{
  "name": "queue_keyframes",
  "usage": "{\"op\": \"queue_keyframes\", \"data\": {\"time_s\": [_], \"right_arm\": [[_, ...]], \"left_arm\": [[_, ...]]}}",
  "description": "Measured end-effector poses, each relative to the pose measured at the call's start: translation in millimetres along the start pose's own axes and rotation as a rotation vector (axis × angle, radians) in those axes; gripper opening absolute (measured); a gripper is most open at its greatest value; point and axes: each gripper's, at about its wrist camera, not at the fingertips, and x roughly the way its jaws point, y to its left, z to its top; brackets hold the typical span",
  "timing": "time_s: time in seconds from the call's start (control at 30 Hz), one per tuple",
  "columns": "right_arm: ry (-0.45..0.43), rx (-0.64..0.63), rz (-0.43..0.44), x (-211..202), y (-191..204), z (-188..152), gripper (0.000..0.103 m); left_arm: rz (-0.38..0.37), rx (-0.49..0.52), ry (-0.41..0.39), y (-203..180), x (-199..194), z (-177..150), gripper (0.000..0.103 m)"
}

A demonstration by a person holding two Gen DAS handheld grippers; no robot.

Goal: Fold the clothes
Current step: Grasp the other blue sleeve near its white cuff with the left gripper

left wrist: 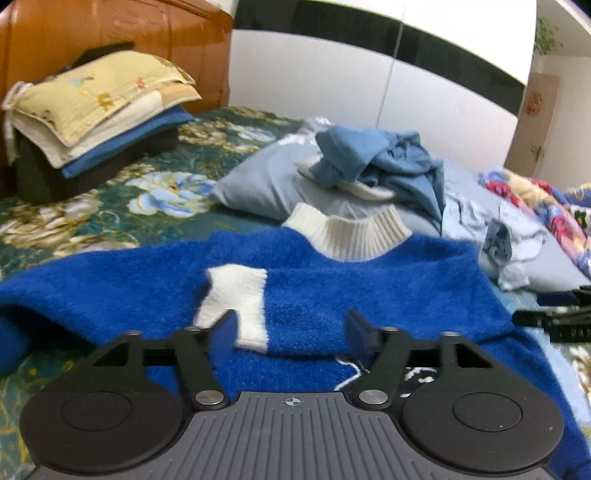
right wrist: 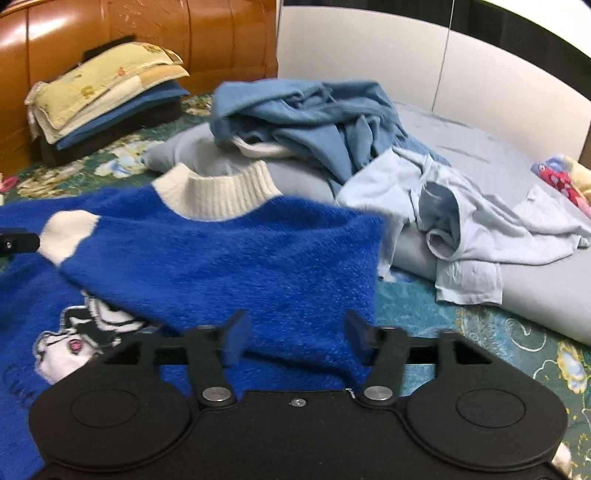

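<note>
Both tongs spread, nothing pinched. Left tongs [left wrist: 291,325] hover low over the blue sweater [left wrist: 332,295], pads clear of the fabric; right tongs [right wrist: 295,332] same, over the sweater's right part [right wrist: 240,266], blue knit showing between the fingers but not clamped. Sweater lies on the bed's green floral cover [left wrist: 110,206], white ribbed collar [left wrist: 347,232] away from the cameras, top part folded down over the front so a cartoon print [right wrist: 81,332] peeks out below the fold; one white patch [left wrist: 236,299] sits on the folded layer. Behind it: grey-blue pillow [left wrist: 266,181] with a crumpled blue garment [left wrist: 384,162] on top, pale blue clothing [right wrist: 461,221] to the right. Folded stack [left wrist: 96,122] near the orange-brown headboard [left wrist: 110,29]. Frames slightly blurred.
</note>
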Motion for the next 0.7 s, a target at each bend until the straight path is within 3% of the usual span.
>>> {"op": "queue_keyframes", "data": {"time_s": [0.03,0.1,0.17,0.27,0.4,0.7], "right_arm": [[-0.009,-0.004,0.000,-5.3,2.1,-1.2,0.083],[-0.024,-0.015,-0.003,-15.1,6.6,-3.9,0.088],[-0.033,-0.024,-0.003,-24.0,11.4,-8.4,0.095],[-0.044,-0.047,0.026,-35.6,17.9,-17.4,0.102],[-0.039,-0.082,0.031,-45.9,28.3,-27.6,0.102],[-0.006,-0.065,0.046,-52.8,37.8,-39.3,0.102]], "left_arm": [[-0.004,-0.005,-0.011,-0.6,-5.5,-1.9,0.068],[0.000,-0.030,-0.036,-0.6,-16.3,-6.1,0.082],[0.008,-0.052,-0.051,0.1,-24.7,-10.7,0.083],[0.028,-0.077,-0.072,2.7,-34.7,-17.4,0.102],[0.069,-0.101,-0.111,14.3,-47.8,-22.9,0.102],[0.197,-0.266,-0.163,68.6,-64.7,-29.7,0.103]]}}
